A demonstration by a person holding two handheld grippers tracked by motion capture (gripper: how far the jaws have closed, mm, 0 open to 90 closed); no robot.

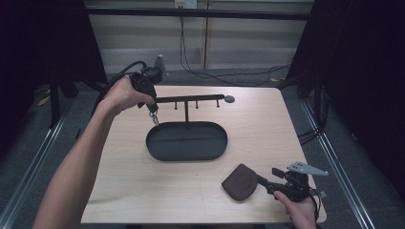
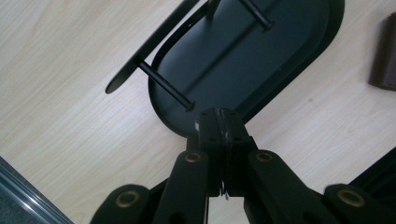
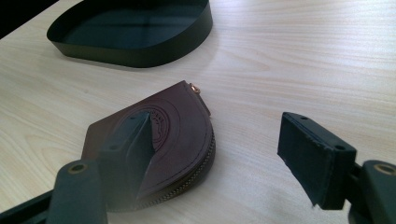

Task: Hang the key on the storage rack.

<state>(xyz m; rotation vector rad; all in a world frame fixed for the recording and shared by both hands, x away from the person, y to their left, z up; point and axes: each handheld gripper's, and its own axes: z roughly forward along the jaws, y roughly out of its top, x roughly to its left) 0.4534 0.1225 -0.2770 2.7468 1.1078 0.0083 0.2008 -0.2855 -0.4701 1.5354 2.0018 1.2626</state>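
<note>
Right tongs (image 3: 219, 154) spread beside pouch (image 3: 173, 140); zipper visible.

Brown half-round zipped leather pouch (image 3: 173, 140) flat on table, near black oval tray (image 1: 186, 141) with hook rack

No readable text, numbers or brand names anywhere. The brown leather coin pouch (image 3: 177, 140) bears a round embossed stamp, its lettering too blurred to read.
</note>
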